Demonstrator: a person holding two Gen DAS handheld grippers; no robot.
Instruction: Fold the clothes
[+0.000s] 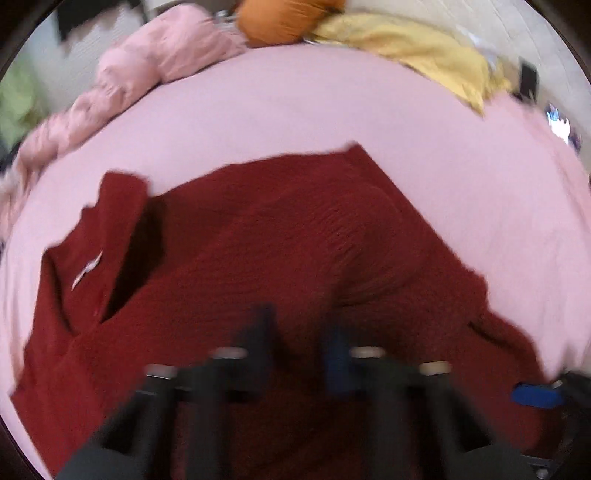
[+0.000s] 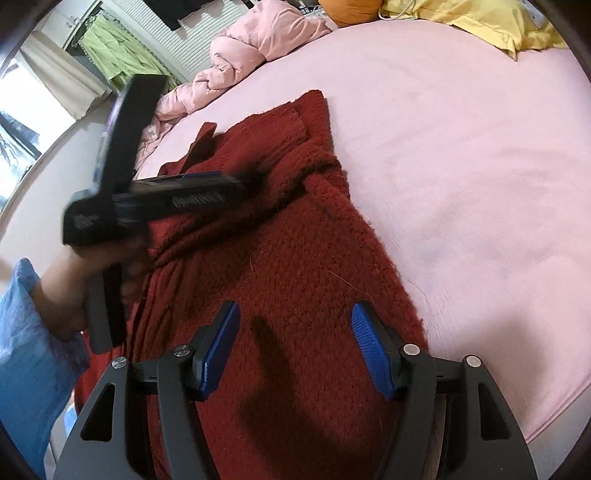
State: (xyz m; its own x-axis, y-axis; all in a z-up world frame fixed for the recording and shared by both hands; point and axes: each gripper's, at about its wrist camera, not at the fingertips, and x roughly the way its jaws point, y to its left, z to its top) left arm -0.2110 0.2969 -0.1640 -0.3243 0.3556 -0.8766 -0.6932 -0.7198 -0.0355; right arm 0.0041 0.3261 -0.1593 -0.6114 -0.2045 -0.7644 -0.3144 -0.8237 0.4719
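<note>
A dark red knit sweater [image 1: 280, 240] lies spread on the pink bed sheet [image 1: 295, 107], with a sleeve or collar part and a white label [image 1: 86, 271] at the left. My left gripper [image 1: 299, 321] is blurred just above the sweater, its fingers a little apart with nothing between them. In the right wrist view the sweater [image 2: 295, 266] lies partly folded. My right gripper [image 2: 293, 314] is open and empty over its near part. The left gripper [image 2: 236, 184] shows there too, held by a hand at the left, its tips over the sweater's folds.
A bunched pink duvet [image 1: 147, 66] lies along the far left of the bed. An orange cushion [image 1: 284, 18] and a yellow cloth [image 1: 417, 48] lie at the far edge. Green curtains [image 2: 118, 48] and a window are at the left in the right wrist view.
</note>
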